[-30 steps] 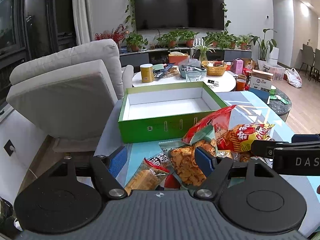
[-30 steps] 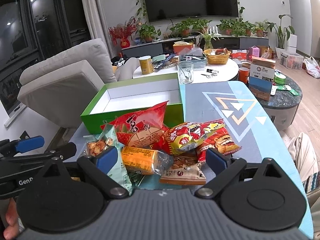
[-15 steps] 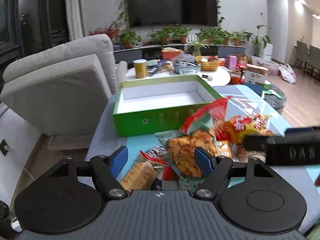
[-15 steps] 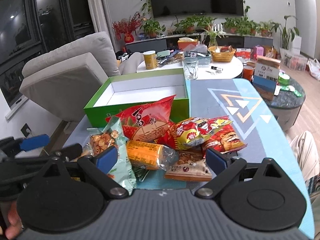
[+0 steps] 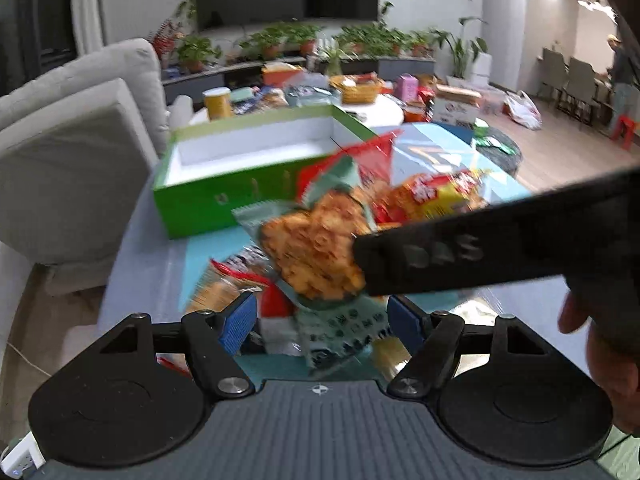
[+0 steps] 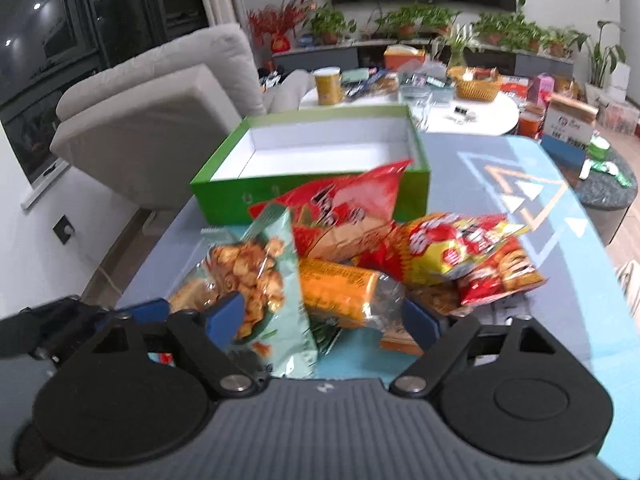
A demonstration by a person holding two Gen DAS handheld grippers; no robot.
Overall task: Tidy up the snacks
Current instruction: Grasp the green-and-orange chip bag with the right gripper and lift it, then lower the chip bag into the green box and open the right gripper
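A pile of snack bags lies on the blue table in front of an open green box (image 5: 240, 188) (image 6: 312, 196) with a bare white inside. My left gripper (image 5: 320, 324) is open low over the pile, a pale green bag of orange crackers (image 5: 316, 252) (image 6: 256, 276) lying between its blue pads. My right gripper (image 6: 322, 318) is open too, around an orange tube packet (image 6: 336, 288) and the green bag's edge. Behind lie a red bag (image 6: 344, 208) and a yellow-red bag (image 6: 448, 248). The right gripper's black side bar (image 5: 460, 252) crosses the left wrist view.
A grey armchair (image 6: 160, 120) stands left of the table, close to its edge. Beyond the box is a round white table (image 6: 472, 116) with a yellow cup, a basket and boxes. A person's hand (image 5: 580, 320) holds the right gripper. The blue tabletop (image 6: 560, 300) extends to the right.
Both grippers have sunk toward the snack pile, which now looks larger and blurred. The right gripper has slid left, so its black bar now covers more of the left wrist view.
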